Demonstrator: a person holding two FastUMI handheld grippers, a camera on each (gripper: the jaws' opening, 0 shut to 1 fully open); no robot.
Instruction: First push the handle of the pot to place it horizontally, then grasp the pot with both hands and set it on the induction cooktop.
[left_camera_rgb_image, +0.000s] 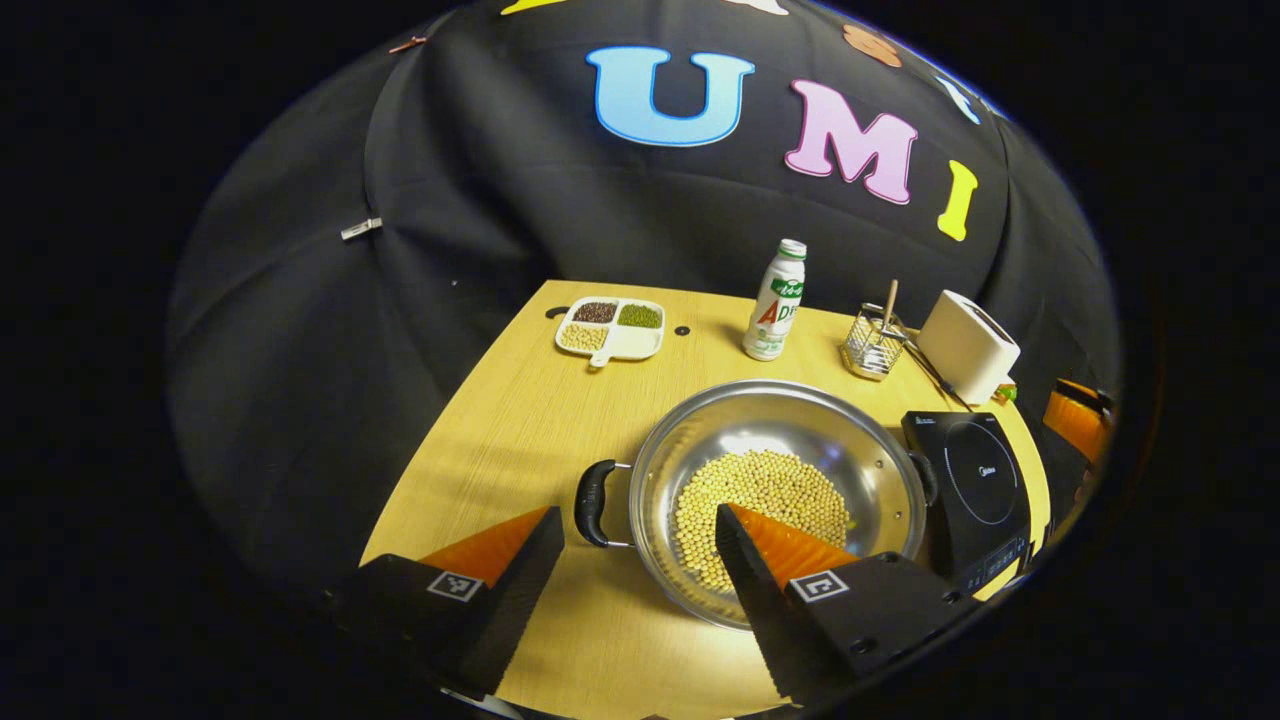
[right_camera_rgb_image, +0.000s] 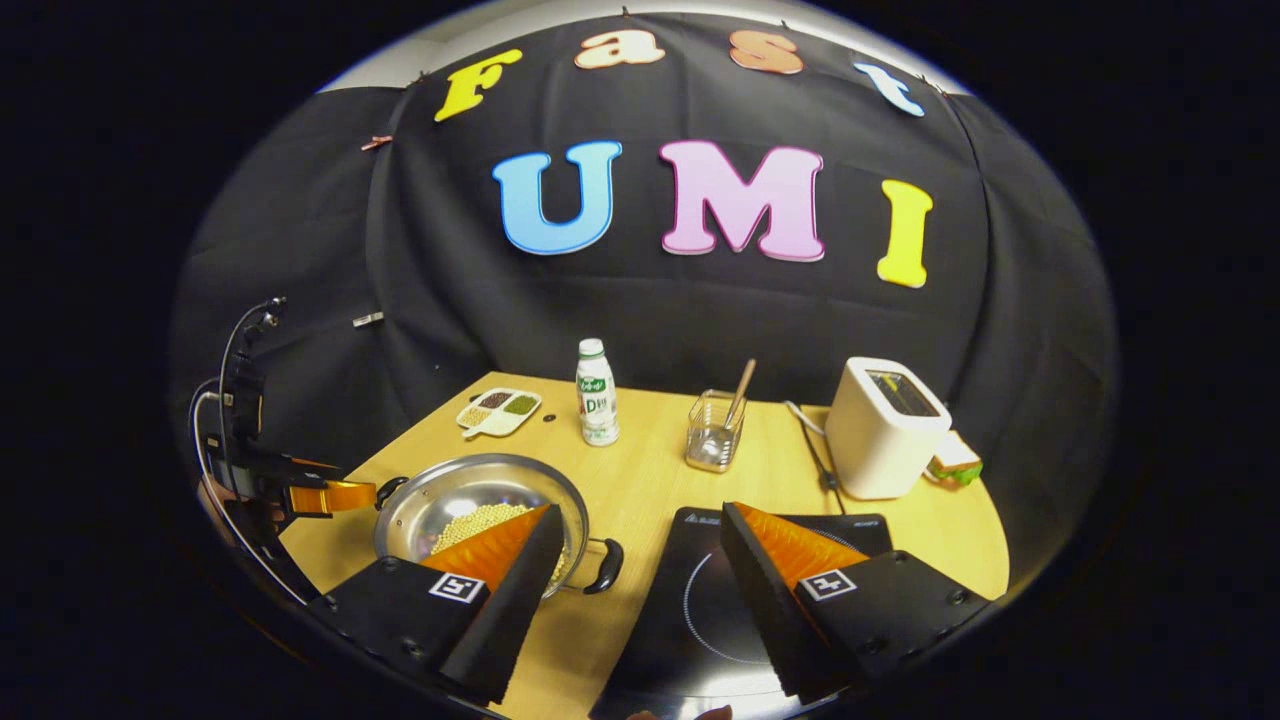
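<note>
A steel pot (left_camera_rgb_image: 800, 420) with soybeans (left_camera_rgb_image: 765, 500) in it sits on the wooden table (left_camera_rgb_image: 500, 440), its two black handles pointing left (left_camera_rgb_image: 592, 503) and right (left_camera_rgb_image: 925, 478). My left gripper (left_camera_rgb_image: 636, 512) is open, and the left handle lies between its fingertips in the left gripper view. I cannot tell whether they touch it. In the right gripper view, the left gripper (right_camera_rgb_image: 335, 495) hovers by the pot's (right_camera_rgb_image: 470, 490) far handle. My right gripper (right_camera_rgb_image: 641, 510) is open, between the near handle (right_camera_rgb_image: 605, 565) and the black induction cooktop (right_camera_rgb_image: 720, 600). The cooktop (left_camera_rgb_image: 975, 480) sits right of the pot.
Along the back stand a divided dish of beans (right_camera_rgb_image: 498, 410), a white bottle (right_camera_rgb_image: 596, 392), a clear holder with a stick (right_camera_rgb_image: 715, 430) and a white toaster (right_camera_rgb_image: 885, 425) with its cord. A small sandwich-like thing (right_camera_rgb_image: 955, 460) lies beside the toaster.
</note>
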